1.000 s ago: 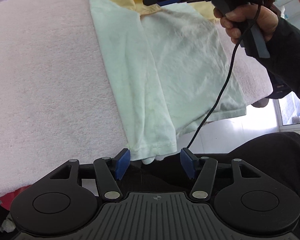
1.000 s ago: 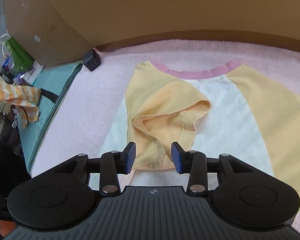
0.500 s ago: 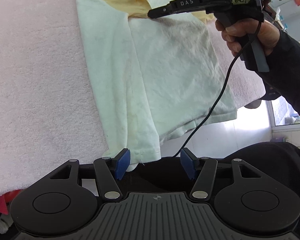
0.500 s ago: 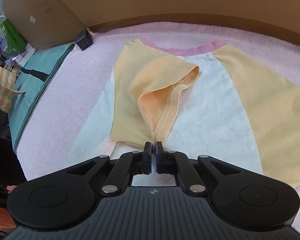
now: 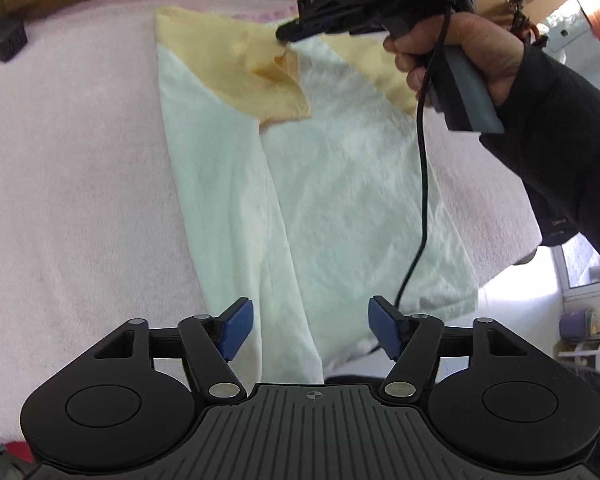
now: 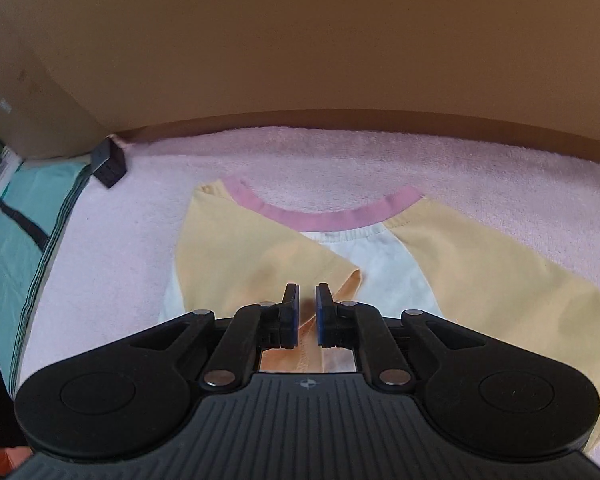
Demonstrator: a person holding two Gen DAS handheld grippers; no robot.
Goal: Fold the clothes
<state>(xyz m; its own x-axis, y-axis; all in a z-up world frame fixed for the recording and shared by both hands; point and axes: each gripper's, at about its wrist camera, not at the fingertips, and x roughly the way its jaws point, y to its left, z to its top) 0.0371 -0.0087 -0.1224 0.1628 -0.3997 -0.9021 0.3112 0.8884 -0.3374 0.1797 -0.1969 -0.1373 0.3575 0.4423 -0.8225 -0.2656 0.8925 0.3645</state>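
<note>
A pale green T-shirt (image 5: 340,184) with yellow sleeves and a pink collar (image 6: 324,216) lies on the pink towel (image 5: 68,168). Its left side is folded inward. My left gripper (image 5: 310,330) is open and empty, just above the shirt's hem near the front edge. My right gripper (image 6: 307,312) is shut on the folded yellow sleeve (image 6: 268,264), with a narrow gap between the pads. In the left wrist view the right gripper (image 5: 284,36) pinches the yellow sleeve (image 5: 272,76) near the collar.
A small black box (image 6: 108,162) sits at the towel's far left corner, also in the left wrist view (image 5: 4,38). A brown cardboard wall (image 6: 300,60) stands behind. A teal cloth (image 6: 16,216) lies to the left. A black cable (image 5: 420,184) hangs from the right gripper.
My right gripper shut on the yellow sleeve and carried it toward the collar. My left gripper stayed open and came over the hem.
</note>
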